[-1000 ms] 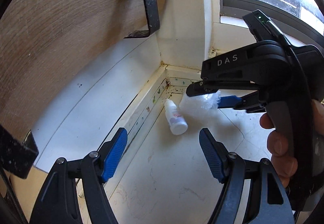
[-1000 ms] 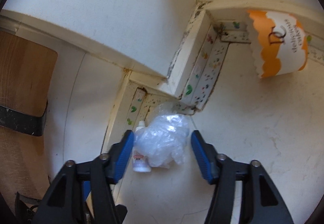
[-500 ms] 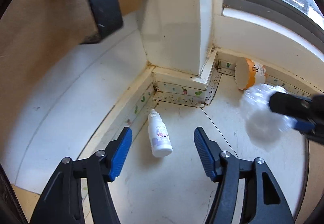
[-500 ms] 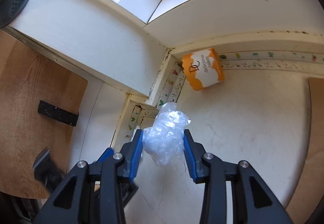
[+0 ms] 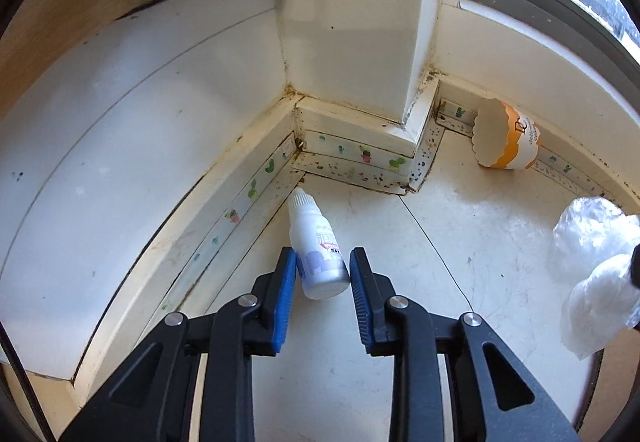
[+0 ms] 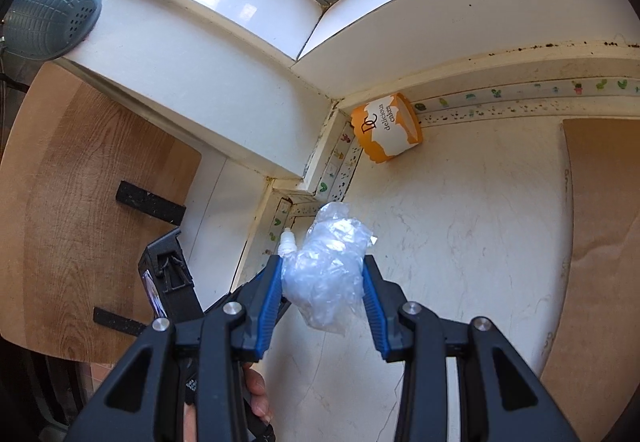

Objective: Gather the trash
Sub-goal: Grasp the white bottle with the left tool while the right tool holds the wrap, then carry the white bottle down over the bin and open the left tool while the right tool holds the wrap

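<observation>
While the right gripper (image 6: 323, 284) holds the crumpled plastic wrap (image 6: 326, 266) aloft, the left gripper (image 5: 323, 274) is closing around the small bottle (image 5: 318, 254) on the floor (image 5: 460, 234) by the baseboard; next, finish the squeeze and lift.

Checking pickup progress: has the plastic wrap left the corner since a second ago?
Yes. The plastic wrap, clamped in the right gripper, now hangs away from the skirting corner.

Your right gripper (image 6: 323, 284) clamps a crumpled clear plastic wad (image 6: 326, 268) between its blue pads, held above the pale floor (image 6: 460, 242). Just behind its left pad peeks a white bottle tip (image 6: 287, 240). An orange cup (image 6: 387, 133) lies tipped in the corner by the skirting (image 6: 520, 90). A brown board (image 6: 604, 222) lies at right.
</observation>
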{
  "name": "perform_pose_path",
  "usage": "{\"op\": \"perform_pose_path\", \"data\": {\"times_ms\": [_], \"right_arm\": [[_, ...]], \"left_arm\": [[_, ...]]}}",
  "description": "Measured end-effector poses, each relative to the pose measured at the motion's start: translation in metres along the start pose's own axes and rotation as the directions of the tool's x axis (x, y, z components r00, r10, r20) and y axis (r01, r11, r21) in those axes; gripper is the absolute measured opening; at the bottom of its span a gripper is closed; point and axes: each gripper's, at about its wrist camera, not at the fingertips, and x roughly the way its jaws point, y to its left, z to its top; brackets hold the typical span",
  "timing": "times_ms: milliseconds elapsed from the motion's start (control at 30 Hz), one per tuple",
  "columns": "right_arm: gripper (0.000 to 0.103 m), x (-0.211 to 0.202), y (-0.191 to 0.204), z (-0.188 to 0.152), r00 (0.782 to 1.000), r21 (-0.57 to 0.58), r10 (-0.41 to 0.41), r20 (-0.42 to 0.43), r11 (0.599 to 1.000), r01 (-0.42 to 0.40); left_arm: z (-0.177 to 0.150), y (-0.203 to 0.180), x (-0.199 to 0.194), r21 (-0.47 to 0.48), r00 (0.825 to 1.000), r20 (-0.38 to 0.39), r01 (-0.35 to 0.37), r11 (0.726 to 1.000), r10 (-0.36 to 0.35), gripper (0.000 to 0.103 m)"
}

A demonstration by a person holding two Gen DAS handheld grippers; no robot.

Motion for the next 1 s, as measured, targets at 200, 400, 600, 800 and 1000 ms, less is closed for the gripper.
{"op": "perform_pose_path", "data": {"times_ms": [200, 400, 600, 800, 1000], "right_arm": [[0.039, -0.011, 0.004, -0.011, 1.000, -0.003, 0.022, 0.000, 1.000, -0.022], [0.039, -0.028, 0.014, -0.033, 0.999, 0.002, 0.050, 0.009, 0.999, -0.051], [0.039, -0.049, 0.032, -0.071, 0.997, 0.016, 0.073, 0.011, 0.997, -0.073], [0.039, -0.085, 0.078, -0.125, 0.995, -0.010, 0.091, 0.028, 0.996, -0.091], [0.039, -0.130, 0.149, -0.201, 0.993, -0.104, 0.077, 0.093, 0.992, -0.067]], "left_arm": [[-0.013, -0.002, -0.033, 0.008, 0.999, 0.008, 0.049, 0.999, -0.049, 0.024], [-0.038, -0.011, -0.090, 0.081, 0.995, 0.032, 0.095, 0.992, -0.098, 0.023], [-0.060, -0.001, -0.155, 0.144, 0.986, 0.042, 0.152, 0.978, -0.160, 0.023], [-0.091, 0.036, -0.236, 0.165, 0.967, 0.029, 0.245, 0.955, -0.253, 0.023], [-0.133, 0.080, -0.310, 0.184, 0.941, 0.070, 0.314, 0.931, -0.332, 0.023]]}}
